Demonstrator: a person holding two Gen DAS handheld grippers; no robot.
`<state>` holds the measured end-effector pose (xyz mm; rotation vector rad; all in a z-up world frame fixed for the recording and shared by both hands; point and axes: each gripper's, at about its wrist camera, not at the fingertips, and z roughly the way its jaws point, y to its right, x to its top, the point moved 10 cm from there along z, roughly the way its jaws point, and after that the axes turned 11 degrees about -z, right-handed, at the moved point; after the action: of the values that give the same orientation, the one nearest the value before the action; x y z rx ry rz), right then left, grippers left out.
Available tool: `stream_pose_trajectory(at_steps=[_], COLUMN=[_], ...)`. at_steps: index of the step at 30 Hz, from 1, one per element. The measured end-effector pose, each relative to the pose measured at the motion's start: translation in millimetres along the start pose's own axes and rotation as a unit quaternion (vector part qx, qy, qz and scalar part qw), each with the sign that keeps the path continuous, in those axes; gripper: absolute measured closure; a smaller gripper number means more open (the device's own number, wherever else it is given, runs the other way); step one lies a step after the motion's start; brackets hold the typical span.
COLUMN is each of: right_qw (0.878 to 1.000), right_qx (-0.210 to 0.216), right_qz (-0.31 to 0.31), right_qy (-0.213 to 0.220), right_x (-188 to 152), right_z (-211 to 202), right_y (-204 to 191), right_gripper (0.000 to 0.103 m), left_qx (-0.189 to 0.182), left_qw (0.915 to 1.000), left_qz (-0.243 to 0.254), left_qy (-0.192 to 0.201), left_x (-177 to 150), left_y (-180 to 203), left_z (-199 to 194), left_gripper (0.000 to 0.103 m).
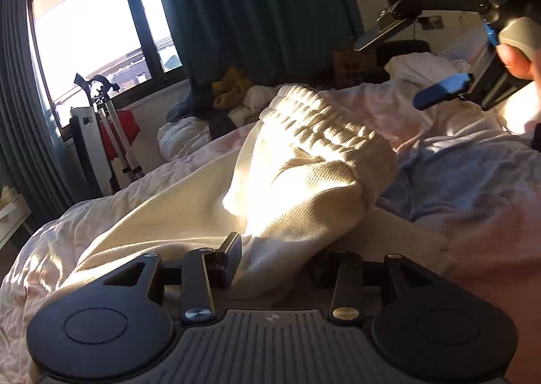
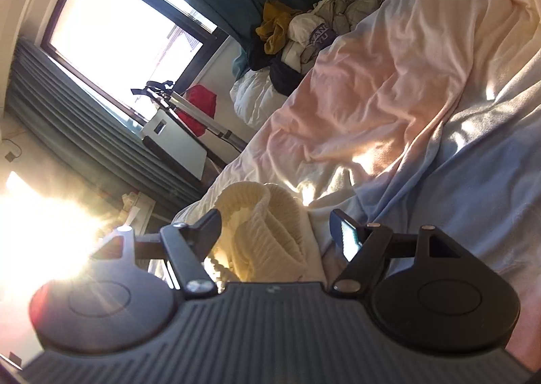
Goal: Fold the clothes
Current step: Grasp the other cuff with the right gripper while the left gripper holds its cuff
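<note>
A cream ribbed garment (image 1: 304, 160) with a gathered elastic waistband lies bunched on the bed. My left gripper (image 1: 277, 265) is shut on a fold of this cream cloth at the bottom of the left wrist view. My right gripper (image 1: 405, 69) shows in the same view at the upper right, held in a hand above the bed, its blue fingers apart. In the right wrist view the right gripper (image 2: 275, 228) is open, with the ribbed waistband (image 2: 263, 231) between its spread fingers and not pinched.
The bed carries a crumpled pink and pale blue duvet (image 2: 389, 106). A pile of clothes (image 2: 304, 32) lies at its far end. A window (image 1: 88, 25) with dark green curtains, a white appliance (image 1: 88, 143) and a tripod stand beyond the bed.
</note>
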<state>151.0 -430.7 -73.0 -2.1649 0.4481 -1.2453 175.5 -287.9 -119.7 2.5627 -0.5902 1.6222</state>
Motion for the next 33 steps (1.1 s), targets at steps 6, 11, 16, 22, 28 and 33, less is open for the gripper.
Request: stream_pose_trajectory(at_steps=[6,11,16,22,28,33], right_qw=[0.999,0.997,0.993,0.987,0.988,0.991], right_qx=[0.023,0.042,0.061,0.1,0.119,0.122], right_qz=[-0.009,-0.017,-0.025,-0.029,-0.04,-0.017], right_qy=[-0.037,-0.069,-0.1,-0.125,-0.092,-0.052], right_x=[-2.5,-4.7,-6.8,-10.1,-2.5,14.1], right_z=[33.7,61.3,88.4,112.6,111.3,104.0], right_y=[0.7,1.4,2.3,-7.0,-25.5,-22.7], right_gripper=[0.03,0.03,0.03,0.038,0.071,0.093], left_qx=[-0.033,-0.031,-0.018,0.005,0.0,-0.031], left_qw=[0.9994,0.9994,0.9984,0.9982,0.9968,0.9973], left_qz=[0.007,0.006,0.054,0.054,0.071,0.053], left_qy=[-0.001,-0.013,0.002,0.028,0.037,0.039], left_x=[-45.3,-60.7,-66.1,-64.3,-64.2,-61.0], left_y=[-66.6,-108.0,-121.1,-136.5,-151.1,-151.7], left_z=[-89.4,-99.5,-100.0,-94.6,-85.2,-83.2], left_gripper=[0.044,0.044,0.043,0.042,0.043,0.101])
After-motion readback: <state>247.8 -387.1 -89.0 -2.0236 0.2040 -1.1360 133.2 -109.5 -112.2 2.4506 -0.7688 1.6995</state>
